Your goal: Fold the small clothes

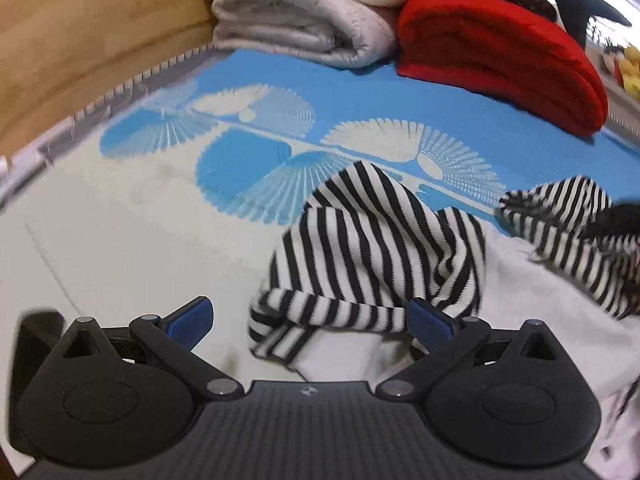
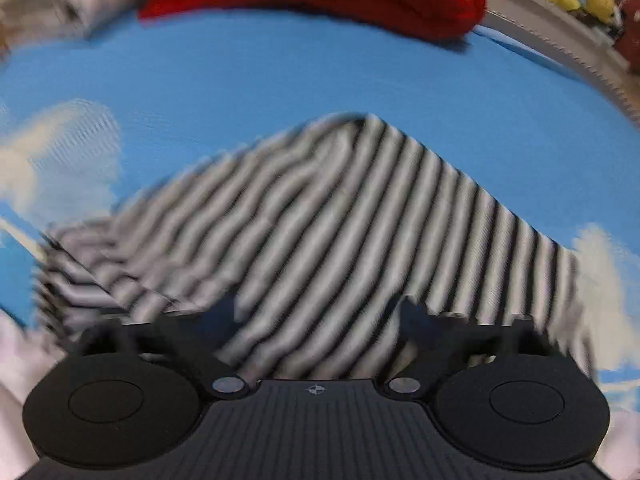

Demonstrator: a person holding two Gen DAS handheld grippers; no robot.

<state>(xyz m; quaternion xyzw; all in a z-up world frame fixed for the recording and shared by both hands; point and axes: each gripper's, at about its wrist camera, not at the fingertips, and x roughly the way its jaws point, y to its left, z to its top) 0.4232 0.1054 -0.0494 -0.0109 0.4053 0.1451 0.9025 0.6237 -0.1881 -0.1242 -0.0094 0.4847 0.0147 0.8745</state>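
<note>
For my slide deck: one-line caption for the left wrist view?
Open left claw nears a crumpled striped garment on a blue patterned cloth.

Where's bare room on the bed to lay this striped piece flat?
Free: the pale and blue spread left of the striped garment, out to the wooden bed frame. Crowded: far edge, with the folded white blanket and red blanket.

Open passage lies over the pale left part of the blue-and-white bedspread, unobstructed up to the wooden side board. The far edge is blocked by a folded white blanket and a folded red blanket (touching each other). A crumpled striped garment occupies the near centre and right.
</note>
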